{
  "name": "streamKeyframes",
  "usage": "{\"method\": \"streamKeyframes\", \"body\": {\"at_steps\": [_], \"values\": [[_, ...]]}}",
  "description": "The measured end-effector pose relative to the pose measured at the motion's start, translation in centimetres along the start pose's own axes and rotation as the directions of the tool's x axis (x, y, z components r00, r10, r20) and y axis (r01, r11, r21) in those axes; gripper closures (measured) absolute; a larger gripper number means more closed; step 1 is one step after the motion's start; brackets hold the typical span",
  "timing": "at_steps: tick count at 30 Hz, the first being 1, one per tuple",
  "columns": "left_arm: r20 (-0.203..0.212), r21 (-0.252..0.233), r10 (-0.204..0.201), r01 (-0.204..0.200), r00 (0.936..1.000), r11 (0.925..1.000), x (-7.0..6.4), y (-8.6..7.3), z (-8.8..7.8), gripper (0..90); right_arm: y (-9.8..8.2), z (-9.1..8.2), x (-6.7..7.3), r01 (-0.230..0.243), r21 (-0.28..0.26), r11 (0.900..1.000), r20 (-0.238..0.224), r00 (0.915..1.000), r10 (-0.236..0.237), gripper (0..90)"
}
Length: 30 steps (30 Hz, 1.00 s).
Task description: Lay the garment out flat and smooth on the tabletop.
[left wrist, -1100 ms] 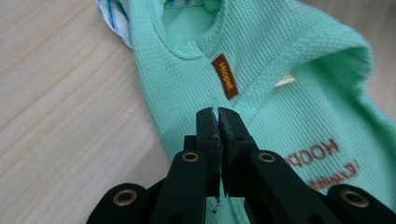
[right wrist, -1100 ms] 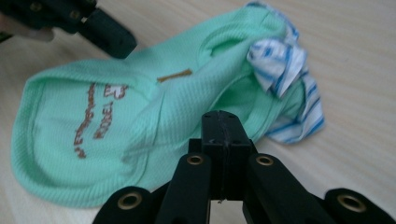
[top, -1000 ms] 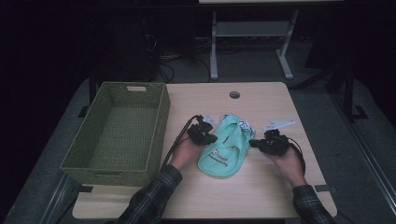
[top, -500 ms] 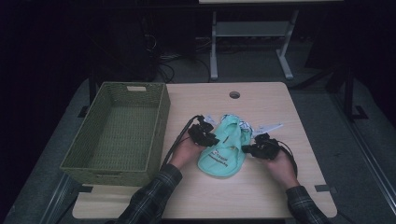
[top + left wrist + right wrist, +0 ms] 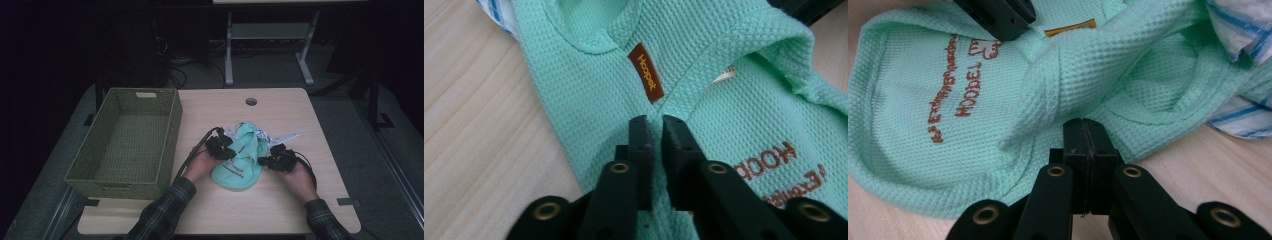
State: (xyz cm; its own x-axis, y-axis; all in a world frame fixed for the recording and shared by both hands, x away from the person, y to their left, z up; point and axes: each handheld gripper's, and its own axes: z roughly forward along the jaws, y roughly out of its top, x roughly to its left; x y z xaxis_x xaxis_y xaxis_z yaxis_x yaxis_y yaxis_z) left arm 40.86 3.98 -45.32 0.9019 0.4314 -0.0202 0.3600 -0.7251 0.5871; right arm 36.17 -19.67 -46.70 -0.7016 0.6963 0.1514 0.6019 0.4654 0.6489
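the mint-green garment (image 5: 239, 159) lies bunched on the wooden table (image 5: 280, 210), just to the right of the woven basket (image 5: 127, 142), and everything else is best placed from it. the left gripper (image 5: 226, 150) sits on the garment's left side, near the small orange label (image 5: 646, 73); its jaws have just been closing after a brief opening and now stand almost together with a fold of the knit pinched between them, so it is clamped on the garment (image 5: 704, 75). the re-grip probably serves to catch a better pleat close to the neckline. the right gripper (image 5: 264, 161) comes in at the garment's right edge, jaws pressed tight together; in the right gripper view a fold of cloth (image 5: 1058, 85) runs down into the right gripper (image 5: 1083, 131), so it appears to grasp the garment too, though the pinch itself is hidden. holding both sides at once likely lets the person lift or fold the garment without it sagging. a blue-striped white cloth (image 5: 1248, 30) lies partly under the garment's far right side. the basket stands empty beside it, plausibly the destination.
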Motion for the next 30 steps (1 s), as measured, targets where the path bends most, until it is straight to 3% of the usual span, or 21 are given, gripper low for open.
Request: {"method": "streamKeyframes", "body": {"at_steps": [5,9,12,13,14,19,23,26,30], "values": [[-0.032,-0.043,-0.032,0.031,0.9990,0.9986,0.3,-0.2,-1.5,86.3,0.0,0.0,0.0,-0.003,0.001,1.000,-0.002,1.0000,0.003,89.3],[-0.086,-0.032,-0.055,0.053,0.9948,0.9981,0.8,-0.7,-2.6,86.4,0.0,0.0,-0.1,-0.001,0.002,1.000,-0.001,1.0000,0.001,89.4],[-0.133,-0.006,-0.091,0.091,0.9870,0.9959,1.5,-1.5,-3.2,86.4,0.0,-0.1,-0.1,-0.002,0.003,1.000,0.006,1.0000,0.002,89.4],[-0.120,-0.003,-0.125,0.126,0.9848,0.9920,1.7,-1.9,-3.2,86.2,0.0,-0.1,-0.1,-0.006,0.002,1.000,0.005,1.0000,0.006,89.4],[-0.108,-0.002,-0.133,0.133,0.9852,0.9911,1.8,-2.1,-3.1,85.3,0.0,-0.1,-0.1,-0.003,0.003,1.000,0.006,1.0000,0.003,89.4],[-0.107,-0.046,-0.136,0.132,0.9849,0.9902,1.7,-2.0,-3.0,73.5,0.0,-0.1,-0.2,-0.004,0.004,1.000,0.007,1.0000,0.004,89.4],[-0.106,-0.062,-0.147,0.141,0.9834,0.9881,2.2,-1.6,-2.9,81.3,-0.1,-0.2,-0.2,-0.003,0.007,1.000,0.013,0.9999,0.003,89.5],[-0.087,-0.024,-0.134,0.133,0.9871,0.9909,2.3,-1.5,-2.1,89.1,-0.2,-0.3,-0.4,-0.001,0.007,1.000,0.016,0.9999,0.001,89.4],[-0.069,0.016,-0.116,0.118,0.9908,0.9929,1.8,-1.7,-1.2,89.6,-0.3,-0.5,-0.7,-0.003,0.005,1.000,0.020,0.9998,0.003,89.4]]}}
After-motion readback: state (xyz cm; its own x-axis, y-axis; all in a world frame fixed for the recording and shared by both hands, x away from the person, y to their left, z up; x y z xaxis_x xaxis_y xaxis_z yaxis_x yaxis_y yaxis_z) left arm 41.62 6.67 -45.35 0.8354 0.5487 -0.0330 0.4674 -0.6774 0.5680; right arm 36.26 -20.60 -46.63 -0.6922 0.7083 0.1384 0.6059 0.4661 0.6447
